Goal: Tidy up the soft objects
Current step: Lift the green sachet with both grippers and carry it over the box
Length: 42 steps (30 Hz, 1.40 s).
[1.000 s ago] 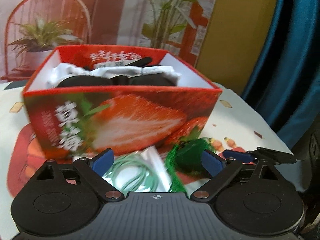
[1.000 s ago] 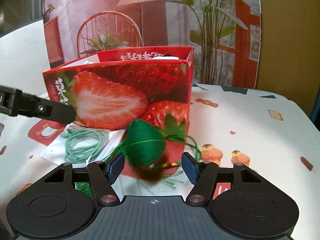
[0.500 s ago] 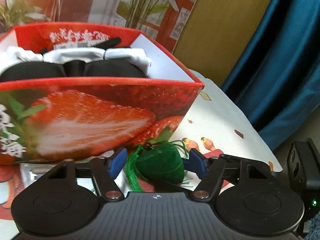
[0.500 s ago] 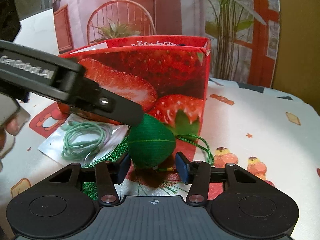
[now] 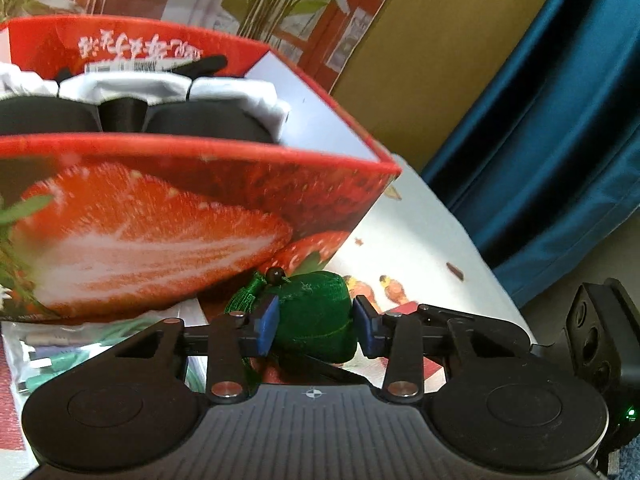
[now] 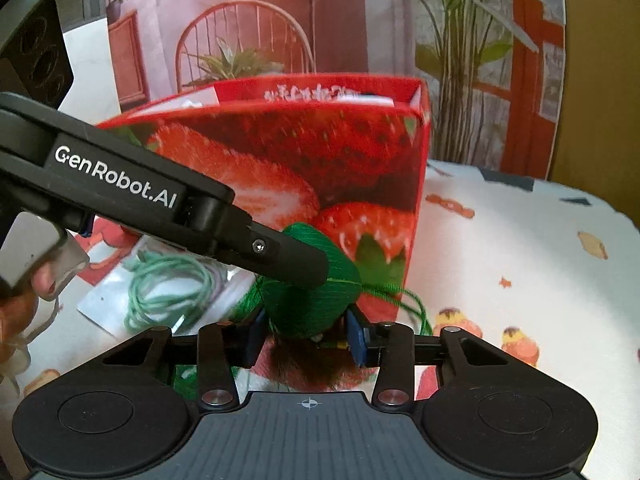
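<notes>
- The green pouch point(image 5: 314, 322) sits between the jaws of the left gripper point(image 5: 314, 322). Both blue pads appear to touch its sides, and the jaws are closing narrowly on it.
- In the right wrist view the same pouch point(image 6: 316, 304) also lies between the jaws of the right gripper point(image 6: 304, 338), which are closing too. The right pad looks to be against the pouch's lower edge; the left pad is partly hidden, so firm contact there is unclear.
- One left-gripper finger point(image 6: 280, 258) crosses over the pouch's top left in that view, so the two grippers meet it from different sides.
- The pouch rests on the tabletop point(image 6: 520, 272), just in front of the box's near corner. It is centred for both grippers, so neither is clearly nearer.
- It is a plump, rounded wedge wound in green thread, with a dark bead point(image 5: 276, 273) and a green tassel point(image 5: 244, 300) at one end and loose green cord point(image 6: 404, 300) trailing from it. No long axis stands out, and it likely squashes under the pads.
- Left of the pouch lies a clear packet point(image 6: 116, 300) of pale green cord.
- Beyond stands the strawberry box point(image 5: 200, 208), open-topped, already holding black and white soft items point(image 5: 168, 104). The pouch probably belongs up and over its near wall.
</notes>
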Tool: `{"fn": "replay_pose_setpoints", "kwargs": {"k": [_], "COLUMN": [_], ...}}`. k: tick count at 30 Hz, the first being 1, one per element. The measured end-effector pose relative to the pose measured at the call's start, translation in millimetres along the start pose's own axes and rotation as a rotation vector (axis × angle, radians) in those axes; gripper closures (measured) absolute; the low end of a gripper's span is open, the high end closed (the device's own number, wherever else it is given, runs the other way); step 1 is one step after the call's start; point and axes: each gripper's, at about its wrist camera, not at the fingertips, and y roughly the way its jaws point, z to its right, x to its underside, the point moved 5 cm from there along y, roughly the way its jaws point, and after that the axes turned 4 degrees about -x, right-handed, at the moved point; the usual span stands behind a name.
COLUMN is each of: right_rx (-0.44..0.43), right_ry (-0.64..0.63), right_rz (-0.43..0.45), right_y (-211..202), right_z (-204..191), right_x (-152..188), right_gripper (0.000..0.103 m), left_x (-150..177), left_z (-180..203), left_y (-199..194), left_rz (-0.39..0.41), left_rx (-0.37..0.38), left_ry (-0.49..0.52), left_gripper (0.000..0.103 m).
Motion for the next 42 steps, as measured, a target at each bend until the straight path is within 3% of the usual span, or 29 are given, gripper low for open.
{"fn": "replay_pose_setpoints", "kwargs": {"k": [9, 20, 31, 42], "right_rx": [0.009, -0.004, -0.026, -0.03], "right_ry": [-0.065, -0.195, -0.319, -0.409], "right_rz": [0.079, 0.221, 0.326, 0.347], "right_y": [-29.5, -68.8, -63.7, -35.1], "right_z": [-21.1, -58.8, -94.4, -113.4], "right_x": [-32.2, -105.0, -186.3, -223.9], "right_gripper": [0.065, 0.065, 0.065, 0.065], "left_x": [-16.9, -59.1, -110.6, -139.7], "left_z": [14.7, 26.7, 4.4, -21.6], "left_y": [-50.6, -128.4, -180.7, -193.5], "left_rz": [0.117, 0.311, 0.451, 0.501], "left_rx": [0.008, 0.01, -0.019, -0.044], "left_ry": [0.023, 0.056, 0.024, 0.0], "left_gripper": [0.061, 0.06, 0.059, 0.059]}}
